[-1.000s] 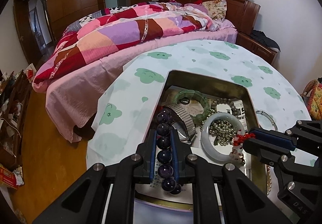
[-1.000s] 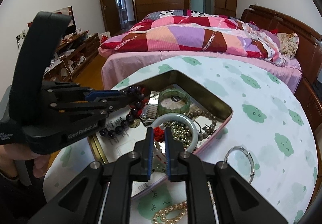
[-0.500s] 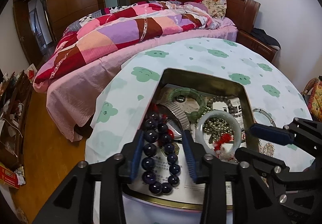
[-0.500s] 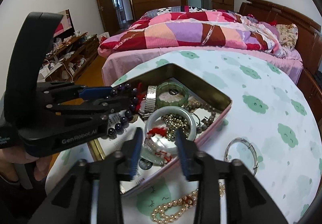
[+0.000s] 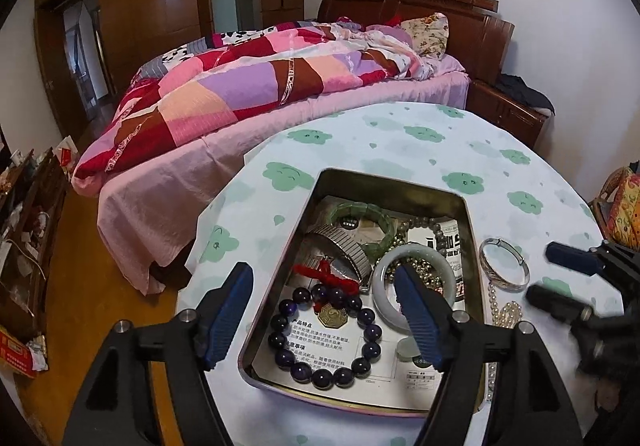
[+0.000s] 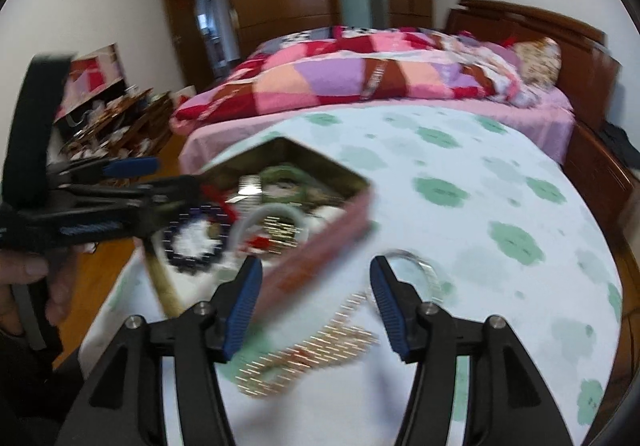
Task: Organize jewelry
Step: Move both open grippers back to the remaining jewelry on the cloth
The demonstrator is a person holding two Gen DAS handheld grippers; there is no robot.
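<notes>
The purple bead bracelet (image 5: pixel 326 334) lies free in the open tin (image 5: pixel 474 246) on the tabletop (image 5: pixel 420 133). The left tool (image 5: pixel 324 316) tilts down over it, jaws opening with nothing gripped. The right tool (image 6: pixel 316 302) angles down beside the tin, jaws opening over a pearl necklace (image 6: pixel 304 354), empty.

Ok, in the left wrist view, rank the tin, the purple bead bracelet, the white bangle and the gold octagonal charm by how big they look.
1. Tin, clearly largest: it holds the other three.
2. Purple bead bracelet.
3. White bangle: looks slightly smaller, but it lies farther from the camera and a gripper finger covers part of it, so this order is unsure.
4. Gold octagonal charm, smallest.
</notes>
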